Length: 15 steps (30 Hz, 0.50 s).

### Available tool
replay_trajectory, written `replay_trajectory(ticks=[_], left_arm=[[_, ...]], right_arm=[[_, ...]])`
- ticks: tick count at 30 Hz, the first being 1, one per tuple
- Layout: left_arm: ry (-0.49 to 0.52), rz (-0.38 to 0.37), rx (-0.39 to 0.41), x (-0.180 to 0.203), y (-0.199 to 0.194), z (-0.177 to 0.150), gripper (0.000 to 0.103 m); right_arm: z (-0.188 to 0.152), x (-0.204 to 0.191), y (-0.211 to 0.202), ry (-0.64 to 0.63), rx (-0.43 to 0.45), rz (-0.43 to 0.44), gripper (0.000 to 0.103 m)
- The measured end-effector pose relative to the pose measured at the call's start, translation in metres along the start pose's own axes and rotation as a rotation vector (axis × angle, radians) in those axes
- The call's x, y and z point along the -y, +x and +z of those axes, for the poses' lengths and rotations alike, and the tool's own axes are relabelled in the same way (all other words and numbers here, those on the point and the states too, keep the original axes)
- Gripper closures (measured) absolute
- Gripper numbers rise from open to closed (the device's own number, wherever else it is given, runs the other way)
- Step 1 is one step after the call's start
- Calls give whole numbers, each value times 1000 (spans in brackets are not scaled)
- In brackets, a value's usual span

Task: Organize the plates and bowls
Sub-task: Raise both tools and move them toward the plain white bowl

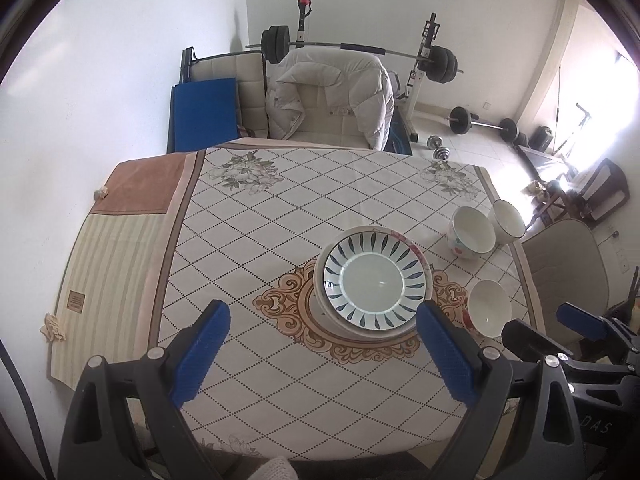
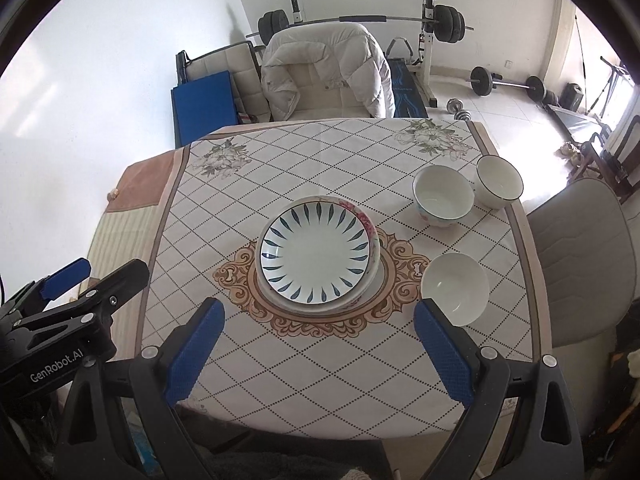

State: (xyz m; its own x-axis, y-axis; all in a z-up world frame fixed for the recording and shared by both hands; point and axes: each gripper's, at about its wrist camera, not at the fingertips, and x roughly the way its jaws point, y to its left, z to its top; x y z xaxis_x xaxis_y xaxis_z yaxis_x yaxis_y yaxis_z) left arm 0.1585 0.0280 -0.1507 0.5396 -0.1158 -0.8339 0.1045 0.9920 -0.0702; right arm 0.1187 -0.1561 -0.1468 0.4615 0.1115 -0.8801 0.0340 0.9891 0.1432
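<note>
plate stack (image 2: 318, 254): seen frame centre, blue-leaf plate (image 1: 374, 280) nested on top, nothing in it | bowls: three at right, near bowl (image 2: 456, 286) empty | left gripper (image 1: 322, 342): jaws spread, nothing held | right gripper (image 2: 318, 340): jaws spread, nothing held

The right gripper (image 2: 318, 344) hung above the table's (image 2: 304, 392) near edge, its blue pads wide apart and empty; beyond lay stacked plates (image 2: 316, 254), three white bowls (image 2: 456, 286) to their right, the left gripper (image 2: 96, 280) alongside
</note>
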Motion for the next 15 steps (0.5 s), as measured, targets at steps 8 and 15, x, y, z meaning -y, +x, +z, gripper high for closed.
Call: replay_trajectory(ticks=[8,15], left_arm=[[121,7,104,44,6,12,8],[153,-126,-142,112,84,15,8]], right_arm=[[-8,71,-12,123,88,-106,5],[-4,179,35,237,-65,-120,6]])
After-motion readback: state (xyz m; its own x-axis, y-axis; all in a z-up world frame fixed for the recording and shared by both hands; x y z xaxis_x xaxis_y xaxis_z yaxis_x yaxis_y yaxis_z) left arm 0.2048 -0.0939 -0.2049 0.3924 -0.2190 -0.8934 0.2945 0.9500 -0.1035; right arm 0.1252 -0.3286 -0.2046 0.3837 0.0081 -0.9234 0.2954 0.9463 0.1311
